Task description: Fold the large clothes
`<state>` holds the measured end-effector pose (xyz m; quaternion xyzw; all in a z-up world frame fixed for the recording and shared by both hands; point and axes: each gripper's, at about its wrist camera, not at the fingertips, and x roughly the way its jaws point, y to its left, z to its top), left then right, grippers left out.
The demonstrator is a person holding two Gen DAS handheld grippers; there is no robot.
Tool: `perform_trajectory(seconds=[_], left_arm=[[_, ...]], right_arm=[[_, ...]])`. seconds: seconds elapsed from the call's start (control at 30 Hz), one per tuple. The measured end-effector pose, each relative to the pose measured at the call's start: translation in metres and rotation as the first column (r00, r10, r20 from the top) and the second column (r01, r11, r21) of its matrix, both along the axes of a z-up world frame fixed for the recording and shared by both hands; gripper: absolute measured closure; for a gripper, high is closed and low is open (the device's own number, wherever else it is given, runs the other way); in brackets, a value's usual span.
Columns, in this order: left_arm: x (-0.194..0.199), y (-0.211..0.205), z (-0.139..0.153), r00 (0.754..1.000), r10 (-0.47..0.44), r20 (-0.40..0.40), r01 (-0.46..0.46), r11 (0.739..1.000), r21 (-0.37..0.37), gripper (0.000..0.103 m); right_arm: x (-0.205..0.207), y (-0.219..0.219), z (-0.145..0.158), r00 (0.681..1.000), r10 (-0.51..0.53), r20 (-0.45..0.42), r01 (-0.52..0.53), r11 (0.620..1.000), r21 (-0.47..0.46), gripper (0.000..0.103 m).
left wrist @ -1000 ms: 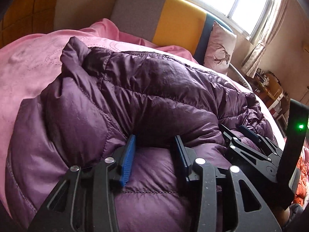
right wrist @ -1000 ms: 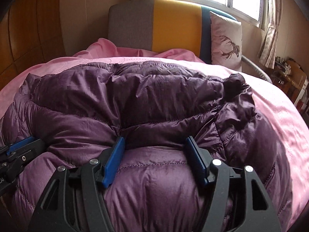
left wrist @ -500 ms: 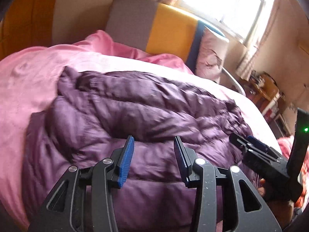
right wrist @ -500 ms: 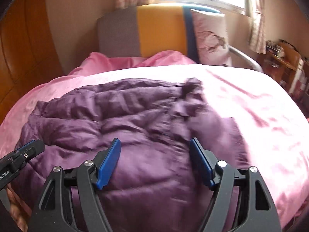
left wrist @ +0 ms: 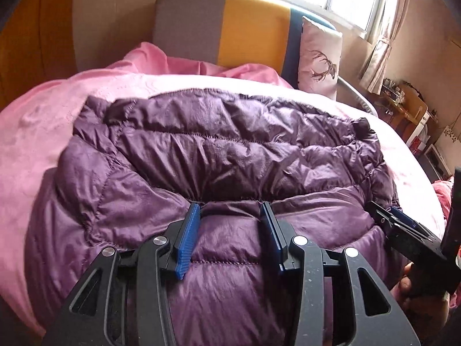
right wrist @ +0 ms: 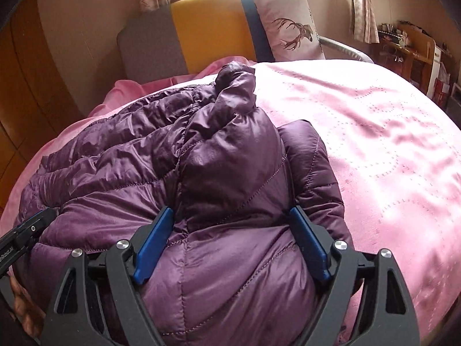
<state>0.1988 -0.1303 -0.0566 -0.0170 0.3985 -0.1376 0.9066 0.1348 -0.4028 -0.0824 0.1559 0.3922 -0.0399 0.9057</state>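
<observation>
A purple quilted down jacket (left wrist: pixel 219 155) lies folded across the pink bedspread (left wrist: pixel 37 155), its puffy panels creased and shiny. One layer is doubled over the lower part, leaving a long fold line. At the right end a sleeve (right wrist: pixel 227 155) lies bunched on top, its dark cuff pointing toward the headboard.

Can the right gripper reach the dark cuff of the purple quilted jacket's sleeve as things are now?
Probably yes. The right gripper, jaws opening, sits over the purple quilted jacket; the dark cuff lies straight ahead along the sleeve, uncovered, with nothing between.
</observation>
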Motion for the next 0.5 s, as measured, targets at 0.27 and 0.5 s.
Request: perform_trajectory(seconds=[0.27, 0.5], left_arm=[[-0.012, -0.002, 0.016, 0.999, -0.018, 0.037, 0.018, 1.000, -0.016, 0.053], [-0.018, 0.005, 0.015, 0.999, -0.011, 0.039, 0.012, 0.999, -0.030, 0.053]], right_arm=[[-0.019, -0.031, 0.010, 1.000, -0.023, 0.009, 0.021, 0.989, 0.149, 0.007], [-0.020, -0.032, 0.005, 1.000, -0.019, -0.007, 0.020, 0.989, 0.147, 0.004]])
